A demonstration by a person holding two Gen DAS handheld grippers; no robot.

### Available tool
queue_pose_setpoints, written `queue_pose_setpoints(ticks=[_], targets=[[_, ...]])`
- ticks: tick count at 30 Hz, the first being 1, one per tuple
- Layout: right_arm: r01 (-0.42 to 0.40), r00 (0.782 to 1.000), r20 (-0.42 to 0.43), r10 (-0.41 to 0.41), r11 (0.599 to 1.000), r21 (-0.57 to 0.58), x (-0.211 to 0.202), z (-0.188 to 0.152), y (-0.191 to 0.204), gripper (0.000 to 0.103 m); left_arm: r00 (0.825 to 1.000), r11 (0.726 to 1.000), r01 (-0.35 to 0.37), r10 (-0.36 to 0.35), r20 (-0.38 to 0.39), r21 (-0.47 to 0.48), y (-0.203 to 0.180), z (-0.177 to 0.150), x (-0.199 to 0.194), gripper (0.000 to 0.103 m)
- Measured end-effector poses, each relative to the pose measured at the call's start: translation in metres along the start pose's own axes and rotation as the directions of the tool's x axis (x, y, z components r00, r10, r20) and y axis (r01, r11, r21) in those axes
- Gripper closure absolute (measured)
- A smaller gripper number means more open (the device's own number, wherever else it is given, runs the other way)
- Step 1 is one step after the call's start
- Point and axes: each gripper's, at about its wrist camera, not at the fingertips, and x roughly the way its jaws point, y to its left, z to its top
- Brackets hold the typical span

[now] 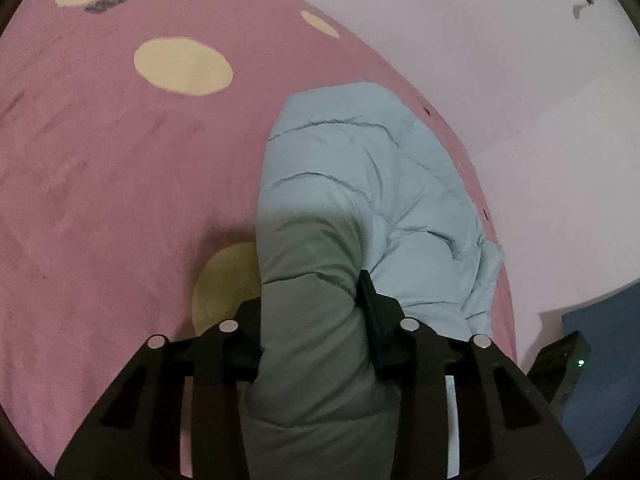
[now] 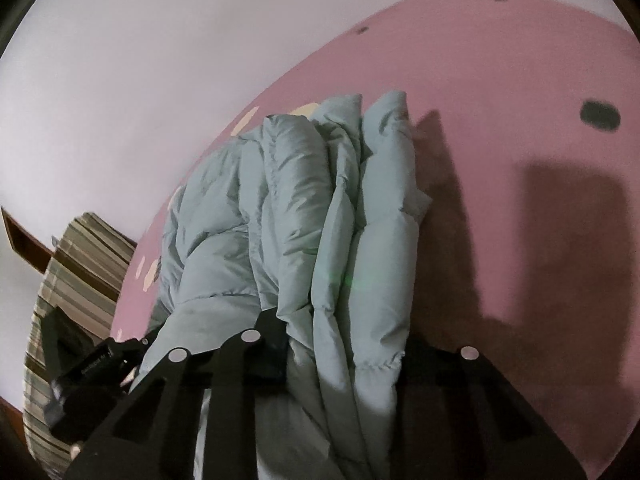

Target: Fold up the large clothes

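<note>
A pale mint quilted puffer jacket (image 1: 360,184) lies bunched on a pink bed sheet (image 1: 100,184) with cream dots. My left gripper (image 1: 312,304) is shut on a thick padded fold of the jacket, which fills the gap between its fingers. In the right wrist view the same jacket (image 2: 288,208) hangs in several stacked folds. My right gripper (image 2: 340,344) is shut on these folds, and the cloth hides its right finger.
A white wall (image 1: 480,40) runs along the bed's far edge. A blue surface (image 1: 600,360) and the other gripper's body (image 1: 560,364) show at lower right. A striped cushion (image 2: 68,280) and a brown wooden frame (image 2: 24,236) lie left of the bed.
</note>
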Motion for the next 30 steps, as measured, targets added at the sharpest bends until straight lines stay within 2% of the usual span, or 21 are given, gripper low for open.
queue_pose_setpoints(ticks=[10,18,24,30], targets=[[-0.075,0.997,0.023,0.077,0.993,-0.092,0.01,0.013,0.05,0.081,0.996,1.0,-0.017,0.018,0.092,-0.005,0.014,0.03,-0.051,0.069],[-0.145,0.989,-0.015,0.144,0.98,-0.137,0.065,0.021,0.102,0.081,0.981,0.996,-0.089,0.091,0.171,-0.022,0.051,0.073,-0.07,0.069],[-0.144,0.989,-0.064,0.136,0.98,-0.139,0.101,0.019,0.112,0.081,0.98,0.99,-0.128,0.136,0.146,-0.063,0.089,0.086,-0.061,0.069],[-0.126,0.989,-0.093,0.114,0.984,-0.128,0.12,0.008,0.107,0.081,0.983,0.989,-0.127,0.136,0.127,-0.078,0.107,0.082,-0.053,0.069]])
